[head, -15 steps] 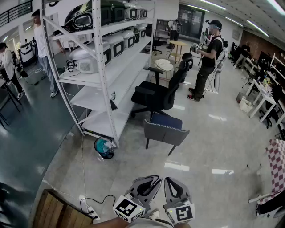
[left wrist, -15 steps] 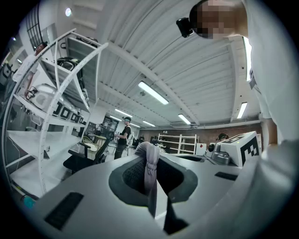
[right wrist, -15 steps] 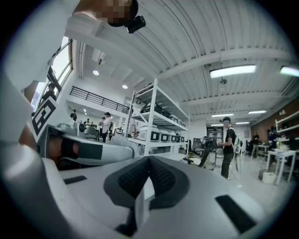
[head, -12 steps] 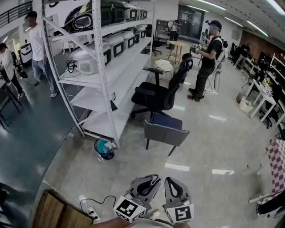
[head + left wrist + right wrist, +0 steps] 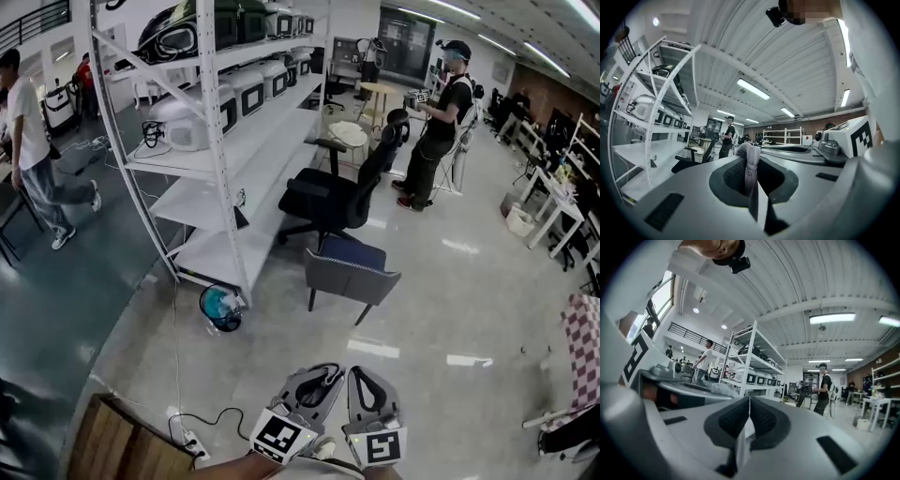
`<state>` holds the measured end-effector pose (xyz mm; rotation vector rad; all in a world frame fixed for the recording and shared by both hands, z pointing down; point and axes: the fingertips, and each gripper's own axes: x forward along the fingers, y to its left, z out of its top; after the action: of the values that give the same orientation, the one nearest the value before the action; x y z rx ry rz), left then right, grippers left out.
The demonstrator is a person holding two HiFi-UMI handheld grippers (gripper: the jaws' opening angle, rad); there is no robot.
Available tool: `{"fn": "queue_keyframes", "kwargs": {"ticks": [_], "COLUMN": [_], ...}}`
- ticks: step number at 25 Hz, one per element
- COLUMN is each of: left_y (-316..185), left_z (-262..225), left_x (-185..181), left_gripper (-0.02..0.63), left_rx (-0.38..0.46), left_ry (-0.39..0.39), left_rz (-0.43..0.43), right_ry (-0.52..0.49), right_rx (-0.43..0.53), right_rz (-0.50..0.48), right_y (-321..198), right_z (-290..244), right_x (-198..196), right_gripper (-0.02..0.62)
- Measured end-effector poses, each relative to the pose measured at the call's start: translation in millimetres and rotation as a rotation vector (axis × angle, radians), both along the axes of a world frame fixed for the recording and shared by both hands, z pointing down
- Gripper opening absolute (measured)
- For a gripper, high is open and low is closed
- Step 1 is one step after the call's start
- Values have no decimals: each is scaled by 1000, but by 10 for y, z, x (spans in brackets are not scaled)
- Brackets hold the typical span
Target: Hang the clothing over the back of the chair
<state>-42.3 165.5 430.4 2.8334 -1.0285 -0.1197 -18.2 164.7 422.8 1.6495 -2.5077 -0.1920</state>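
Pinching a fold of pale clothing (image 5: 752, 172) in my left claw (image 5: 750, 151), well short of the chairs.

My left claw's jaws are nearly closed, the pads pressing on the bunched fabric that pokes up between them. My right claw (image 5: 750, 400) sits just to the right, jaws fully together with nothing between them. Both are held level and near me. Farther out stands the grey chair (image 5: 352, 279), the black office chair (image 5: 323, 202) beyond it, and the shelving rack (image 5: 220, 159) on the left.
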Motion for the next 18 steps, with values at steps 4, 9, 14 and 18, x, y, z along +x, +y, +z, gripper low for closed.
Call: {"fn": "queue_keyframes", "kwargs": {"ticks": [4, 9, 14, 18], "left_y": [17, 28, 75, 131], "left_z": [-30, 22, 23, 65], "left_x": [80, 295, 520, 674], "left_gripper": [29, 29, 29, 29], "left_rx": [4, -19, -28, -35], "left_ry": [26, 43, 37, 41], "left_rz": [31, 49, 25, -4], "right_ry": [-25, -36, -22, -23], "right_rx": [-9, -15, -15, -30], "right_rz": [2, 0, -22, -40], "right_y": [13, 63, 103, 154], "right_z": [26, 47, 49, 106], "right_x": [45, 266, 558, 780], "right_gripper": [17, 17, 17, 17]}}
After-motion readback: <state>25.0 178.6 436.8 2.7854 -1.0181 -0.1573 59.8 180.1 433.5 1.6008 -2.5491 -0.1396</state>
